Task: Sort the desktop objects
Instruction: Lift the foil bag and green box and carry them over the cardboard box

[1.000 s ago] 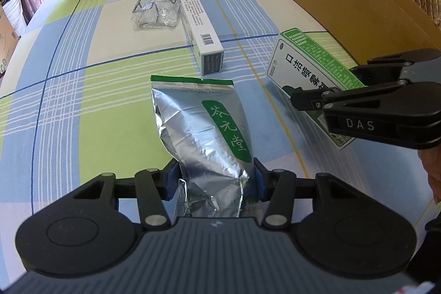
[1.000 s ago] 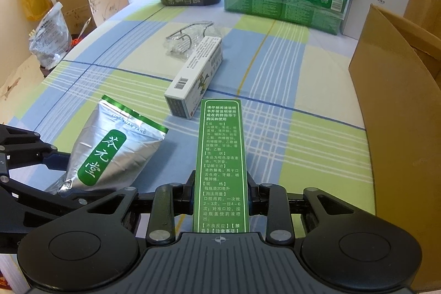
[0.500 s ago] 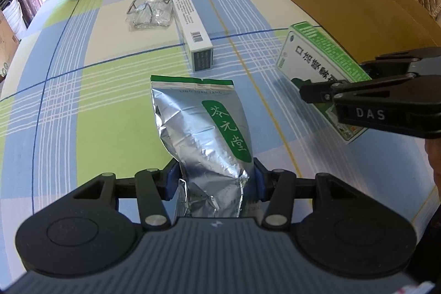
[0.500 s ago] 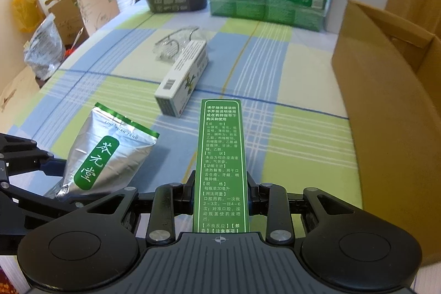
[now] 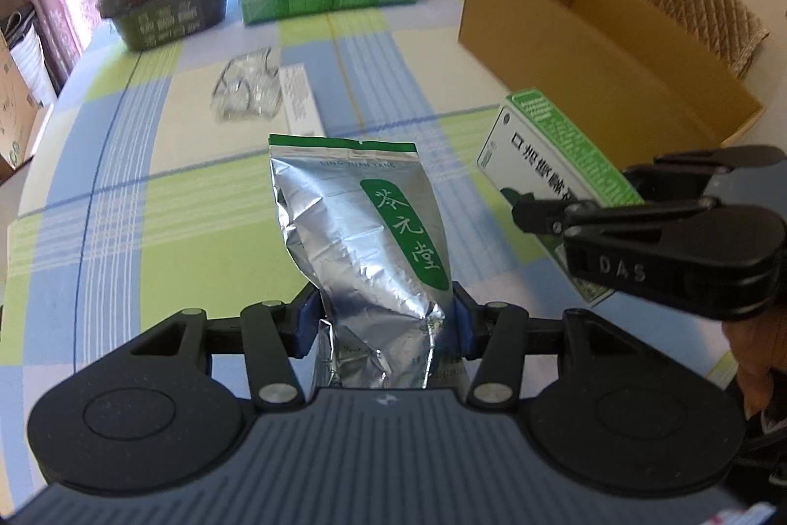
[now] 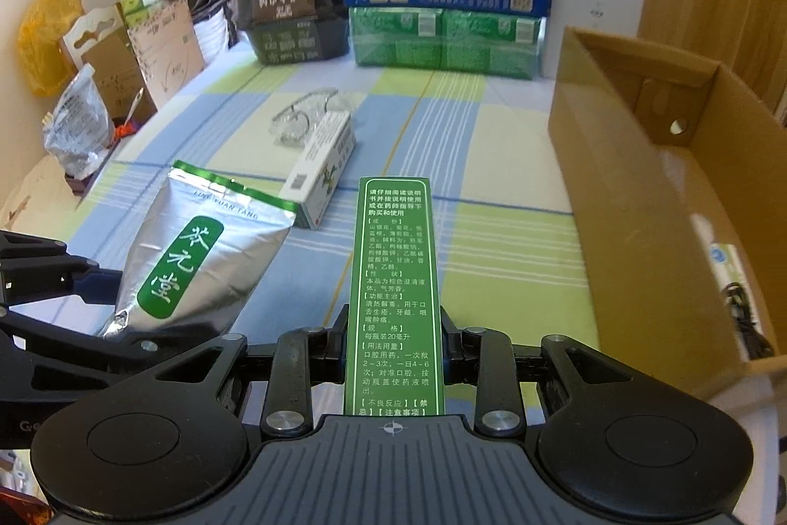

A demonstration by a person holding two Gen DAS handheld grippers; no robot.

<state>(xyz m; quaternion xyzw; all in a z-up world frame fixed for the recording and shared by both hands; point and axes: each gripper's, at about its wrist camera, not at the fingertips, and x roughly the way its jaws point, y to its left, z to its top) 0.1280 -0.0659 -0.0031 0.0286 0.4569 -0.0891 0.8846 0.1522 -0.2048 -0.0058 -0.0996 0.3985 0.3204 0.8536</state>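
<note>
Now the left claw [image 5: 384,318] is clenched on the silver tea pouch [image 5: 364,230] and the right claw [image 6: 393,348] on the green medicine box [image 6: 397,289], both lifted. They are not yet in the cardboard box [image 6: 639,200]; a white carton [image 6: 327,166] and clear glasses [image 6: 305,116] remain on the tabletop [image 6: 492,239].

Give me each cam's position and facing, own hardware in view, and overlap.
Left wrist: on left gripper, facing the table's far end; it clamps the foil pouch, right gripper at right.
Right wrist: on the right gripper, facing the same way; it clamps the green box, left gripper at lower left.
Shared: pouch, green box, carton, white box.
</note>
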